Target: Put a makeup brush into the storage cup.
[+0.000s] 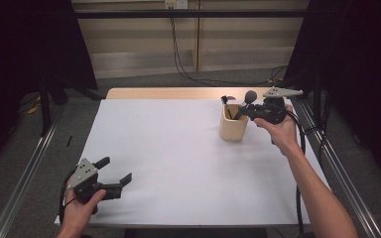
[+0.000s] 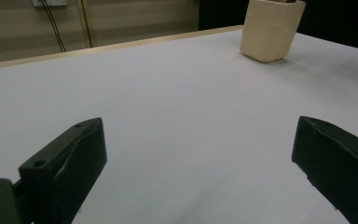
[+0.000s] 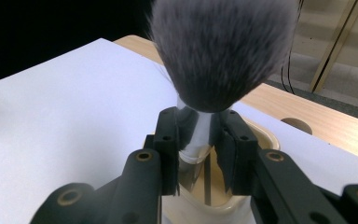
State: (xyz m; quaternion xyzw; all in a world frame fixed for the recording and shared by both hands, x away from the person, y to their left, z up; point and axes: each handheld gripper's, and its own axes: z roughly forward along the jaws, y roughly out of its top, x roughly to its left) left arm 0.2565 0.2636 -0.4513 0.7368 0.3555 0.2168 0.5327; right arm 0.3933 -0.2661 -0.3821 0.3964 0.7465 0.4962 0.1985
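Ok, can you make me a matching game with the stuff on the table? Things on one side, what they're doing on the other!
Things:
1. left gripper
2. right gripper
3. cup
4. brush

States:
A. stands at the table's far right
B. fluffy grey head sticking up
C. open, holding nothing
D. closed on the shiny brush handle

Pairs: 1-C, 2-D, 3-A, 4-B

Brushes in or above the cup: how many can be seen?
2. One brush is clamped in the right hand-held gripper just over the cup. Another stands in the cup at its far left side. More may be hidden inside.
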